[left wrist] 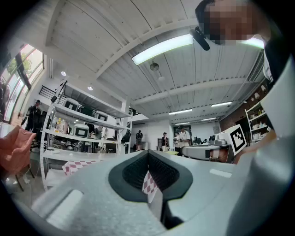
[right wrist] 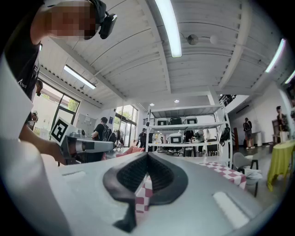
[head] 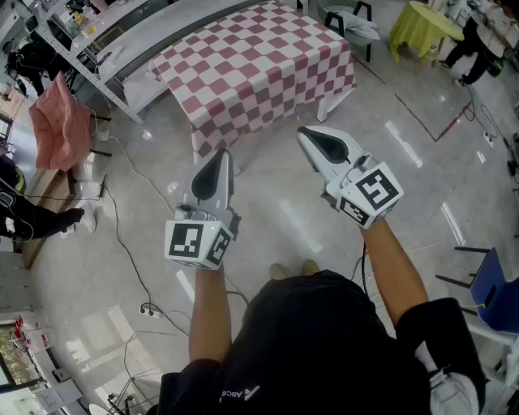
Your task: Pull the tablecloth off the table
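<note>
One table [head: 324, 108], far centre, draped by one red-and-white checked tablecloth [head: 259, 57]. Two grippers, both near, well apart from the cloth.
- Left gripper [head: 220, 156]: jaws together, nothing between them.
- Right gripper [head: 303, 134]: likewise closed and empty.

Head view only: one pink cloth [head: 58, 121] far left, one yellow-covered table [head: 422, 24] far right, floor cables [head: 122, 235].

Gripper views only: ceiling strip lights [right wrist: 168, 27], and one shelving rack [right wrist: 184, 124] holding several machines.
</note>
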{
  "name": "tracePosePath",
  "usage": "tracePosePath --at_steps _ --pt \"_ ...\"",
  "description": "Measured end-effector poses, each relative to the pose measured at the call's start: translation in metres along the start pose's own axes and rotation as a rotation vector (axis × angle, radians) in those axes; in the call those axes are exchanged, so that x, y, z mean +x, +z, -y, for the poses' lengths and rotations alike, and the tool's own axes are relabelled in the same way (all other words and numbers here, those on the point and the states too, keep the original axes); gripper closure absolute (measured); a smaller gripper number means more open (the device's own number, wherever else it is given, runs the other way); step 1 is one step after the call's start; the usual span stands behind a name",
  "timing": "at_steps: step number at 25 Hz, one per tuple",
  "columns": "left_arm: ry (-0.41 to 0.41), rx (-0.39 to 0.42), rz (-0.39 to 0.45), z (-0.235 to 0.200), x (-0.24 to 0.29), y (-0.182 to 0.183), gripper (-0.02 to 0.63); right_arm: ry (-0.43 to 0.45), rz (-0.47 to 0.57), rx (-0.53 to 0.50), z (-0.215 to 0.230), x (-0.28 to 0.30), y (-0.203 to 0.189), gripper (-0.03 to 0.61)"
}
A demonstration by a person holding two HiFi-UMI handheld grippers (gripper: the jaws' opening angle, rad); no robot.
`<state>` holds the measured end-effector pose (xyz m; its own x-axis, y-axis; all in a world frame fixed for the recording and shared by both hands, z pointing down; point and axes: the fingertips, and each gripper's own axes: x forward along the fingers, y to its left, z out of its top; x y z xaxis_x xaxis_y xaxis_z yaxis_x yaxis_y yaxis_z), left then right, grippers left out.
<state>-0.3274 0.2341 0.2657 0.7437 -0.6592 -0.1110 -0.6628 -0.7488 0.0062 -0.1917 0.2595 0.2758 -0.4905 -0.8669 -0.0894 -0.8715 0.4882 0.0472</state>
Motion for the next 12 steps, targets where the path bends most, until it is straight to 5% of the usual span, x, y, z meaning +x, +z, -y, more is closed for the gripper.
tracePosePath --at_steps 12 --pt "0.002 0.003 0.015 -0.021 -0.009 0.001 0.604 -0.017 0.017 -0.004 -0.008 0.016 -0.001 0.577"
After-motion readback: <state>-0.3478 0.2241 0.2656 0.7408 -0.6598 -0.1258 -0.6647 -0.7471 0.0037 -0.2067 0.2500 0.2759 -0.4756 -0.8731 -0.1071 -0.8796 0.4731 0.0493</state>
